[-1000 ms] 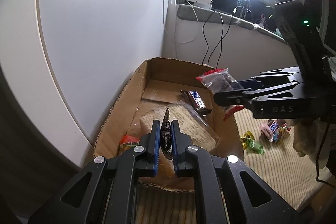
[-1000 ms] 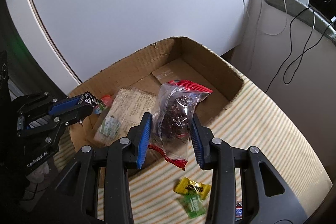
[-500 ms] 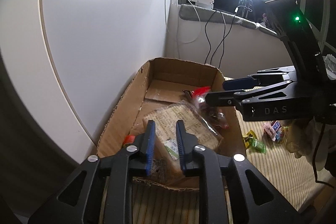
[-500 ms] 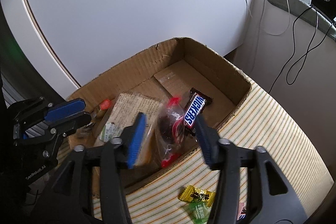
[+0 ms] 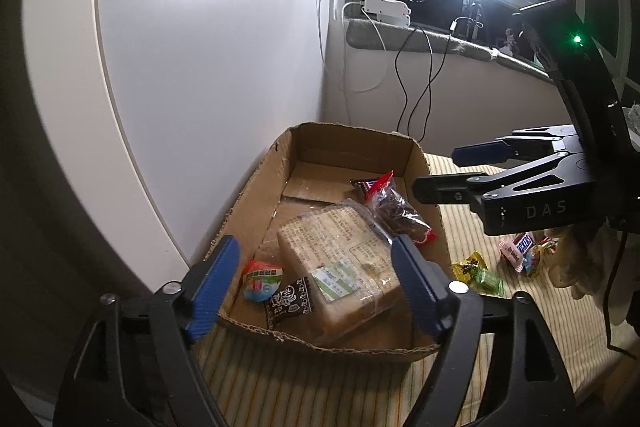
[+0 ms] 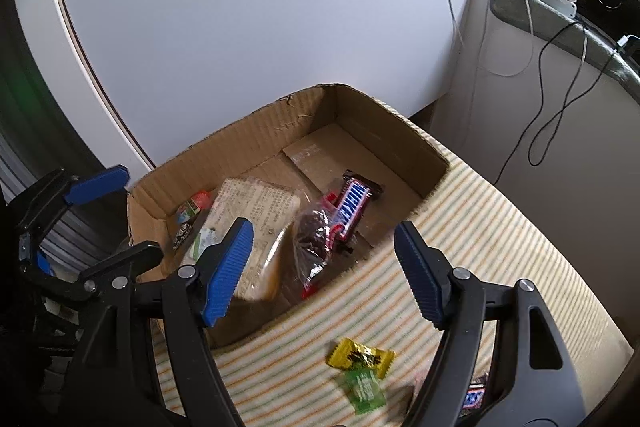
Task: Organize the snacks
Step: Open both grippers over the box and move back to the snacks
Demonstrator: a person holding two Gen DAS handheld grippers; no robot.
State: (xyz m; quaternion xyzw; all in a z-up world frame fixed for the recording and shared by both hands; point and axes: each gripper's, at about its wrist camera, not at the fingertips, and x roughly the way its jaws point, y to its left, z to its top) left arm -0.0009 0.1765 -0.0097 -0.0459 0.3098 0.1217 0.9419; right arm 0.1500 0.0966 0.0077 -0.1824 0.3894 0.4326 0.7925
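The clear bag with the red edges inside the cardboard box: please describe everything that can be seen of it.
The clear bag is thin, crinkled transparent plastic with red strips at both ends, and holds dark reddish-brown pieces. It lies on its side in the cardboard box, against the wall facing the striped cloth. One end rests over the Snickers bar; its side lies against the big wrapped block. Neither hand-held gripper touches it.

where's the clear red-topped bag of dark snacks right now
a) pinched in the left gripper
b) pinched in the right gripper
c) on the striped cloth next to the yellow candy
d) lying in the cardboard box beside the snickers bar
d: the red-topped bag lies inside the cardboard box against the Snickers bar, while the right gripper and the left gripper are both open and hold nothing.
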